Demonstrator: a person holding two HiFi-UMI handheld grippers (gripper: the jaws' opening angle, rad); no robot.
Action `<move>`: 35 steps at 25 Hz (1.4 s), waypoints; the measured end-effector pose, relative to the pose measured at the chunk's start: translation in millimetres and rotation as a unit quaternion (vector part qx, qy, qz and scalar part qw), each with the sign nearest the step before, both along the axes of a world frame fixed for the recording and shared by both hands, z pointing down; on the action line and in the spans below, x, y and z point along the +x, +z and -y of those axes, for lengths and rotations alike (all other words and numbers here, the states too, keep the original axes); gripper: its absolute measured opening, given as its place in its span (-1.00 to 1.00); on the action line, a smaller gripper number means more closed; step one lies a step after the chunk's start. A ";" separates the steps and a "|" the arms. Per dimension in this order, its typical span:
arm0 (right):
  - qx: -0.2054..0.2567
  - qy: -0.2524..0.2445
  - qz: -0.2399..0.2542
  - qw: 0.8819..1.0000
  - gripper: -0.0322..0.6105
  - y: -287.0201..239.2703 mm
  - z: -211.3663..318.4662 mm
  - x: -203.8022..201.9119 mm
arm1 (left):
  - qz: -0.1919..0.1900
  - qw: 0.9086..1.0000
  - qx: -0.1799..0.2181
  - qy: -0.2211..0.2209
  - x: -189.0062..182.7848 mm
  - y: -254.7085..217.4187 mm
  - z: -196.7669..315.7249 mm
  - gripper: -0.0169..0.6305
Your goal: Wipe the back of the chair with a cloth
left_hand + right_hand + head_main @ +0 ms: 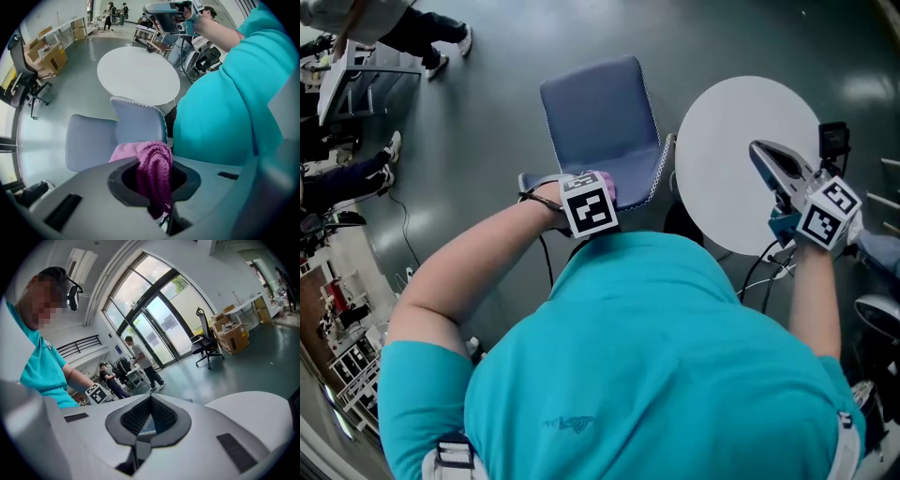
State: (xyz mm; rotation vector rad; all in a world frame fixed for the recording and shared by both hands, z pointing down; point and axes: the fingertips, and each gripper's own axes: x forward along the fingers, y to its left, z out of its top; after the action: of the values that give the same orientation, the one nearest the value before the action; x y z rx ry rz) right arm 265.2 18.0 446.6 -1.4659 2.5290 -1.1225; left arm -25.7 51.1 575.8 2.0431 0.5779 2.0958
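Magenta cloth (pixel 157 159) was pinched tight in the left gripper (pixel 154 183) against the back of the chair (pixel 600 112), right gripper (pixel 149 423) closed on nothing over the white table (pixel 741 159), so I figured sideways wiping strokes were next.

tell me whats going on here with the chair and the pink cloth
A person in a teal shirt stands behind a blue chair, a gripper in each hand. The left gripper is shut on a pink cloth at the top of the chair back. The right gripper is held over the round white table, shut and empty.
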 end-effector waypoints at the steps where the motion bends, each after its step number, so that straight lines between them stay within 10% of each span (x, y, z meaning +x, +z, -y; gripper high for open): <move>1: 0.000 0.002 0.000 1.000 -0.90 2.9 -1.1 1.5 | -0.002 1.000 -0.001 0.004 5.9 2.4 0.0 -0.76; 15: -0.005 0.037 0.006 0.999 -0.90 17.1 -9.9 19.7 | -0.078 0.996 -0.052 -0.010 97.9 3.6 -17.0 -0.76; 21: 0.000 0.009 -0.003 1.000 -0.90 -6.2 -2.6 22.7 | -0.149 0.986 -0.003 -0.076 142.9 -48.6 41.2 -0.76; 29: -0.001 -0.070 -0.008 0.998 -0.90 -16.5 45.2 -33.5 | -0.114 0.974 0.109 -0.165 23.9 -58.9 141.9 -0.76; 35: -0.014 -0.113 -0.010 0.993 -0.90 -4.6 84.8 -101.5 | -0.038 0.979 0.141 -0.145 -104.4 -5.3 156.9 -0.76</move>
State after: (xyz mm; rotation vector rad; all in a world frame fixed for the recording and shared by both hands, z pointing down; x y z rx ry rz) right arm 163.8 -66.8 442.0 -1.2270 2.7596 -1.1801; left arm -130.1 -105.8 570.5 2.2002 -0.0174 2.0254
